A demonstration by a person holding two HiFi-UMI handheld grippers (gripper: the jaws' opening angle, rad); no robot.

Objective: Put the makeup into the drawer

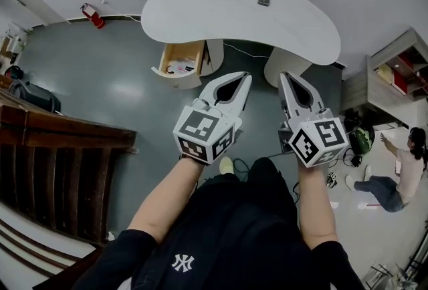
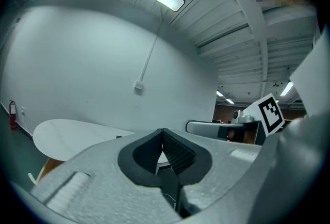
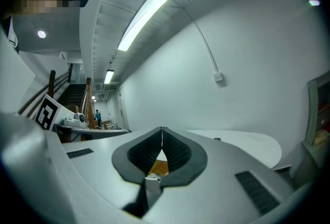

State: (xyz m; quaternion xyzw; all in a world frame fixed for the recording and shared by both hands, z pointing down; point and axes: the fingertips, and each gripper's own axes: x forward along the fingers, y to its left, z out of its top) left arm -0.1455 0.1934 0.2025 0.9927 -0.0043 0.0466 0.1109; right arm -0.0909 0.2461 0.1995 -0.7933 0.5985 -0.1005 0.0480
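A small grey square object point(image 1: 264, 0) lies on the white kidney-shaped desk point(image 1: 200, 11). Under the desk's left side a wooden drawer point(image 1: 180, 60) stands pulled out, with small pale items point(image 1: 179, 69) inside. Both grippers are held level in front of the person, short of the desk. My left gripper point(image 1: 246, 75) is shut with nothing between its jaws, and its tips meet in the left gripper view point(image 2: 163, 130). My right gripper point(image 1: 285, 75) is shut and empty too, its tips closed in the right gripper view point(image 3: 162, 128). The drawer lies ahead and to the left of both.
A red fire extinguisher point(image 1: 92, 15) lies by the wall at the far left. A dark wooden stair railing point(image 1: 60, 148) runs along the left. A person point(image 1: 401, 175) sits on the floor at the right, near a shelf unit point(image 1: 394, 75) and cables.
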